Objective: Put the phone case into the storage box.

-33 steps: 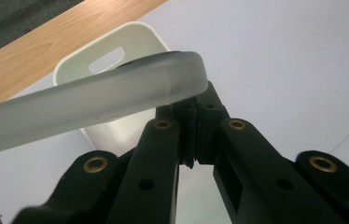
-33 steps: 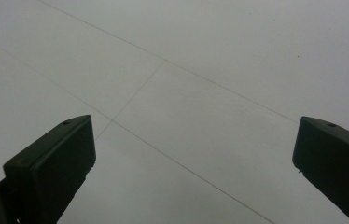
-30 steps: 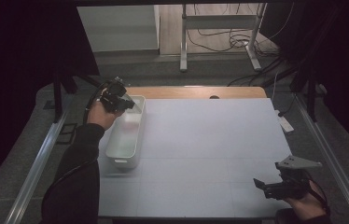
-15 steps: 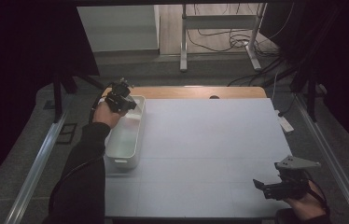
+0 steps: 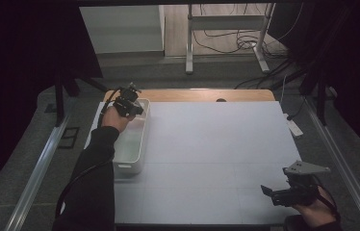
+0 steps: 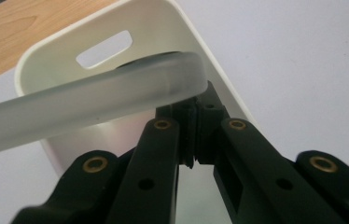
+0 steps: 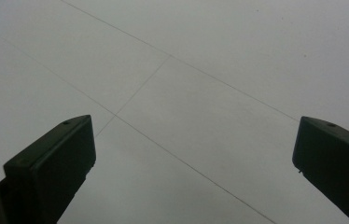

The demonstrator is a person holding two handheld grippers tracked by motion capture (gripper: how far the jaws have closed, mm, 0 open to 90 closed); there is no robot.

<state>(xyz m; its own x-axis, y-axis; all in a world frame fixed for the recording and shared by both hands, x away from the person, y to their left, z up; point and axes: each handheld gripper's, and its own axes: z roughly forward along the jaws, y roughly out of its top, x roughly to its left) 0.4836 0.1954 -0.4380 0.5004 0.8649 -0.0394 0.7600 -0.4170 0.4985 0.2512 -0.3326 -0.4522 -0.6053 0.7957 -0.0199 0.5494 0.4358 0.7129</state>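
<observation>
A white plastic bin (image 5: 135, 156) stands along the table's left side. My left gripper (image 5: 129, 103) hovers over its far end. In the left gripper view the jaws of that gripper (image 6: 189, 126) stand nearly together, shut on a frosted translucent plastic piece (image 6: 93, 105) with a rounded corner. The piece stretches off to the left, across the bin's end wall (image 6: 130, 18) with its handle slot. My right gripper (image 5: 270, 191) rests low near the front right corner of the table. It stands wide open (image 7: 193, 154) over bare white surface, with nothing between its fingers.
The white table top (image 5: 216, 144) has a wooden strip (image 5: 207, 95) along its far edge. Metal rails (image 5: 38, 168) run down both sides of the table. Cables and a stand's legs (image 5: 226, 43) lie on the floor beyond.
My left gripper has shifted slightly to the right over the bin's far end, and the forearm reaches farther forward. The right gripper has stayed put.
</observation>
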